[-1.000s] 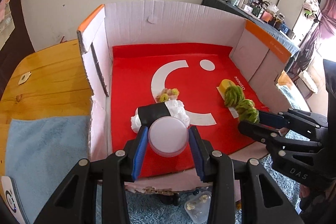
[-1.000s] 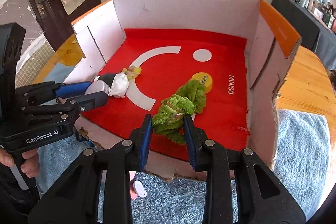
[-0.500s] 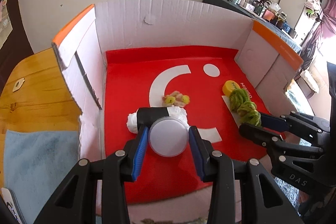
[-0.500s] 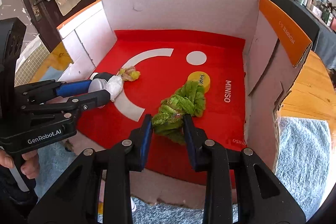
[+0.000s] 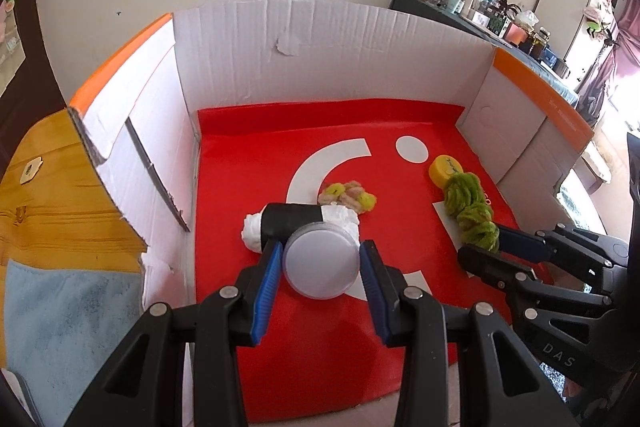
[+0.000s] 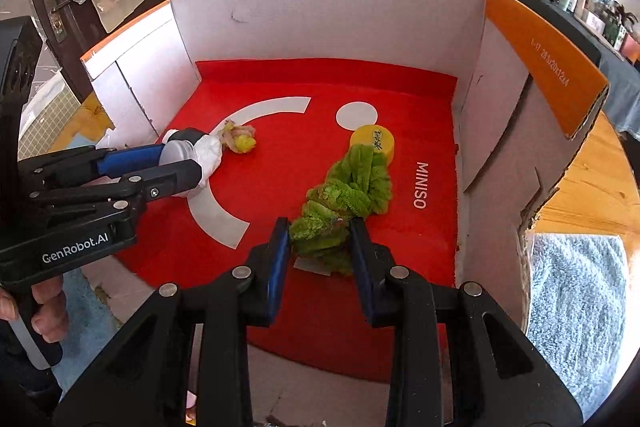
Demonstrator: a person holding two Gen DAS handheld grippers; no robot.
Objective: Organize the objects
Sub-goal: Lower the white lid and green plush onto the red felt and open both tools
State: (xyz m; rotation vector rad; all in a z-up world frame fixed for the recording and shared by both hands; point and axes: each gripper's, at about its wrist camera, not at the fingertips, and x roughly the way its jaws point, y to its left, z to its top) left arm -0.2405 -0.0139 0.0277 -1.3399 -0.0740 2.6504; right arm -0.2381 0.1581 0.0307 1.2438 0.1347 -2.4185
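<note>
A round white lidded jar [image 5: 320, 265] sits between the blue pads of my left gripper [image 5: 320, 255], which is shut on it just above the red liner [image 5: 248, 163] of the cardboard box [image 5: 320, 39]. Right behind the jar lies a black roll wrapped in white cloth [image 5: 296, 221]. My right gripper [image 6: 320, 233] is shut on the near end of a green fuzzy bundle [image 6: 348, 187], whose far end rests by a yellow round cap [image 6: 374, 143]. The left gripper [image 6: 176, 163] and the jar [image 6: 176, 151] also show in the right wrist view.
A small yellow and pink fluffy piece [image 5: 350, 193] lies behind the roll. White box walls with orange edges [image 6: 548, 67] stand on three sides. A wooden table [image 5: 48, 195] with a blue towel [image 5: 64, 315] lies left of the box. A hand [image 6: 44, 311] holds the left gripper.
My left gripper has moved forward over the box's near edge with the jar in it, close up to the black roll. The right gripper keeps its hold on the green bundle and has barely shifted.
</note>
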